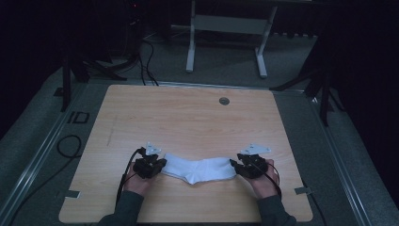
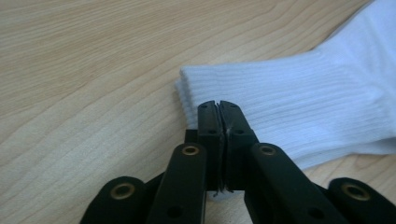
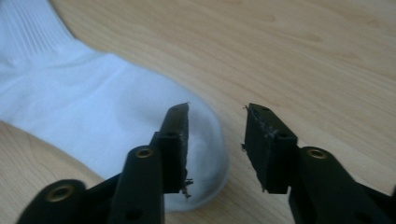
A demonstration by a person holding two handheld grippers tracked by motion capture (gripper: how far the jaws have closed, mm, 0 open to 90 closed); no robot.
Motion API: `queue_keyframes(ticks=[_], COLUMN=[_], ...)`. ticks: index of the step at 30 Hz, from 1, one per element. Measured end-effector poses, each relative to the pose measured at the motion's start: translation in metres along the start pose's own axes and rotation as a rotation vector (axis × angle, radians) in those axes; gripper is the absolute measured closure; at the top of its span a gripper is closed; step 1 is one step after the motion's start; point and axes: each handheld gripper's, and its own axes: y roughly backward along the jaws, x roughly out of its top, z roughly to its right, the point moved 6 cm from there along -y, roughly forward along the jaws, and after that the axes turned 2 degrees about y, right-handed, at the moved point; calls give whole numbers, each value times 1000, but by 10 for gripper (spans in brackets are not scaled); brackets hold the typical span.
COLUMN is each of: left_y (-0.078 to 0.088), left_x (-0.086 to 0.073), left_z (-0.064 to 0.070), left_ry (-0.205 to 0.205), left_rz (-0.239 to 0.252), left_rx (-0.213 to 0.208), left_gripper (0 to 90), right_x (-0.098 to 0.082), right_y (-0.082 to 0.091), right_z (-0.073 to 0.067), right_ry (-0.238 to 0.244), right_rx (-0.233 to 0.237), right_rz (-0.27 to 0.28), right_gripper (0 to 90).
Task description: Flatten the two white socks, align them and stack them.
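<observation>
white sock (image 1: 200, 169) flat on tabletop (image 1: 188, 117) between your hands. your left tongs (image 2: 218, 103) clamp its cuff; right tongs (image 3: 217, 135) parted over the toe, gripping nothing. next likely re-pinch the toe.

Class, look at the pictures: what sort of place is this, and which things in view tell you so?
Probably a lab or recording workspace, not a home: a bare wooden table on a dark floor, loose cables trailing behind it, a metal stand, and black hand-held grippers at a white sock.

Pale wooden table (image 1: 188, 117), white sock (image 1: 200, 169) lying flat (near its front edge)
</observation>
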Motion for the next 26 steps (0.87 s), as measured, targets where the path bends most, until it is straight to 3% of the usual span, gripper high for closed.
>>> queue_keyframes(ticks=[4, 5, 9, 18, 26], left_y=[3, 5, 11, 14, 15], left_x=[2, 3, 7, 7, 4], left_z=[0, 0, 1, -8, -26], left_ry=[-7, -25, -32, -13, 21], left_rz=[31, 49, 100, 114, 100], left_rx=[-1, 12, 12, 42, 106], left_gripper=[829, 828, 817, 804, 804], right_x=[2, 1, -1, -7, -10], right_y=[6, 7, 8, 3, 4], right_z=[7, 8, 12, 17, 22], right_ry=[-43, -45, -57, -72, -88], right_rx=[0, 1, -3, 0, -10], right_rz=[37, 41, 44, 15, 13], right_gripper=[547, 543, 528, 504, 500])
